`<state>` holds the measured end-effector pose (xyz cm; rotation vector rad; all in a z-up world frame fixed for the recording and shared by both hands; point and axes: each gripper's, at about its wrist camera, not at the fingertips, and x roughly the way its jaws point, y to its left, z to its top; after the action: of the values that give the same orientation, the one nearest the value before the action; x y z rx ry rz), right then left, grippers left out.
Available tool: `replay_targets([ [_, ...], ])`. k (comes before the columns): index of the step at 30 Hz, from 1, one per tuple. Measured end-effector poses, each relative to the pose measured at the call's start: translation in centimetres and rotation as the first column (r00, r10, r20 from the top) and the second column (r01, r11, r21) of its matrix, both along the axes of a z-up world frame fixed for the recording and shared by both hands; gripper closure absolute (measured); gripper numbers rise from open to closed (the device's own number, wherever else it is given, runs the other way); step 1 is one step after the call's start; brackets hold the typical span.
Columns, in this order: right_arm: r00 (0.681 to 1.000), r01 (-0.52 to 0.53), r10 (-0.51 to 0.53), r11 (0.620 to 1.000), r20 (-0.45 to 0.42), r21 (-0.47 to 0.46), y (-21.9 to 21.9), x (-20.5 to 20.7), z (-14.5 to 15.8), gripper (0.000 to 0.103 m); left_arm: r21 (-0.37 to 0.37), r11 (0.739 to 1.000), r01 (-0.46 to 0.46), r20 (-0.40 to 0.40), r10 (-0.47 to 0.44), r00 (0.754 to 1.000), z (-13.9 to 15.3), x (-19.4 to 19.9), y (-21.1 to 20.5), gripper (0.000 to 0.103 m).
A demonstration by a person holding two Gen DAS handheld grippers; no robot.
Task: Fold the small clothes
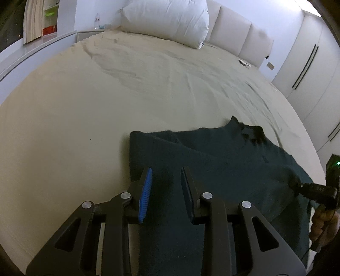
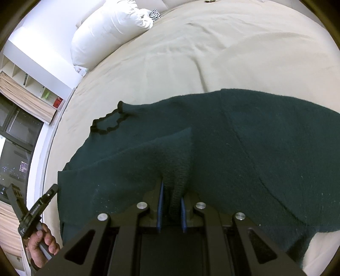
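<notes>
A dark green knit sweater (image 1: 223, 157) lies spread on the beige bed, its neckline (image 1: 252, 131) toward the headboard. My left gripper (image 1: 166, 180) is open and empty, hovering over the sweater's left part with its blue pads apart. In the right wrist view the sweater (image 2: 265, 138) fills the lower half, neck opening (image 2: 108, 123) at the left. My right gripper (image 2: 171, 191) is shut on a ribbed cuff of the sweater's sleeve (image 2: 176, 169), which is lifted over the body. The right gripper also shows in the left wrist view (image 1: 297, 184) at the sweater's right edge.
The beige bed sheet (image 1: 106, 95) stretches wide around the sweater. A white pillow (image 1: 167, 19) and padded headboard (image 1: 240, 38) lie at the far end. A nightstand with a bottle (image 1: 96, 21) stands at the back left. White wardrobes (image 1: 314, 70) stand to the right. The left gripper appears at the right wrist view's lower left (image 2: 31, 212).
</notes>
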<state>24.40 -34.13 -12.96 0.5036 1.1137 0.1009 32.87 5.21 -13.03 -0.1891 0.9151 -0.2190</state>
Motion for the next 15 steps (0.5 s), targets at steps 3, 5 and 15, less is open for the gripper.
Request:
replay_targets([
  [3,1.0,0.004,-0.004,1.0,-0.004,-0.003,0.1,-0.3,0.2,0.089,0.018,1.0,0.011,0.029,-0.011,1.0,0.5,-0.2,-0.5,0.076],
  [5,1.0,0.005,-0.005,1.0,-0.002,-0.004,0.1,-0.4,0.2,0.089,0.027,0.999,0.019,0.034,-0.02,0.999,0.6,-0.1,-0.8,0.076],
  [15,1.0,0.012,-0.012,1.0,0.006,0.028,-0.7,-0.4,-1.3,0.084,0.141,0.989,0.041,-0.009,-0.04,0.999,-2.3,0.9,-2.0,0.076],
])
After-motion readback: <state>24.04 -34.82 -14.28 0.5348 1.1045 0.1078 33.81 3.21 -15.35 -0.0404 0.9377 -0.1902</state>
